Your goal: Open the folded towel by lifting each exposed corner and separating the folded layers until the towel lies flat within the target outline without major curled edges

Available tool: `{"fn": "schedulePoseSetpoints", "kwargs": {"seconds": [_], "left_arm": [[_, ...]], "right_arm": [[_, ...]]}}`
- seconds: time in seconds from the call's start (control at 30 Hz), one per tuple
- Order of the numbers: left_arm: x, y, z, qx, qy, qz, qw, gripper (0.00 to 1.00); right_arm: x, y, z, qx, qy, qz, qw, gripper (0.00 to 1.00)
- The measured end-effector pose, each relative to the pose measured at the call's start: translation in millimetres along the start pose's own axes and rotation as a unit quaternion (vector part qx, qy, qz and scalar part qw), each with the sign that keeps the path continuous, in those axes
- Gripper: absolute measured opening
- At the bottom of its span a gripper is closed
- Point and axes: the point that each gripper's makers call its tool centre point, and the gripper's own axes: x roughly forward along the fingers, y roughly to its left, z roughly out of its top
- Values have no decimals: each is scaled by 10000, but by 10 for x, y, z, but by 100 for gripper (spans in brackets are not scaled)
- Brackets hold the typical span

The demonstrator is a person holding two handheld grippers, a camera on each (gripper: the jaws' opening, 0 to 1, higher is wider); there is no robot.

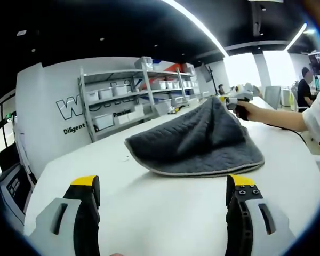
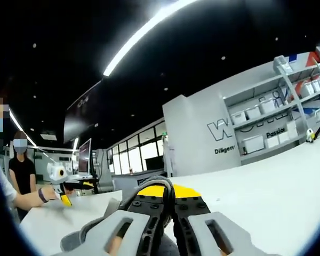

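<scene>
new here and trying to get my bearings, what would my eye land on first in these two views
First the dark grey towel, pulled up into a peak on the white table in the left gripper view, with the right gripper pinching its raised corner. In the right gripper view, those jaws are shut on a grey towel edge. The left gripper hangs open in front of the towel, with grey shelving behind.

The towel (image 1: pixel 194 143) lies on the table (image 1: pixel 149 208), shelves (image 1: pixel 133 96) behind.

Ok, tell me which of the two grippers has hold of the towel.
The right gripper: its jaws are shut on the grey-edged towel, lifting one corner into a peak above the white table. The left gripper hangs open, short of the towel.
</scene>
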Motion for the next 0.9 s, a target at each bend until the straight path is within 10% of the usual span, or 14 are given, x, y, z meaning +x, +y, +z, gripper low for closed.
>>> {"fn": "schedulePoseSetpoints", "kwargs": {"seconds": [0.4, 0.9], "left_arm": [[1, 23, -18, -41, 10, 14, 10000, 97], [3, 39, -26, -57, 18, 21, 10000, 97]], "right_arm": [[-315, -630, 169, -524, 137, -874, 9947, 0], [-851, -1417, 108, 69, 244, -2082, 9778, 0]]}}
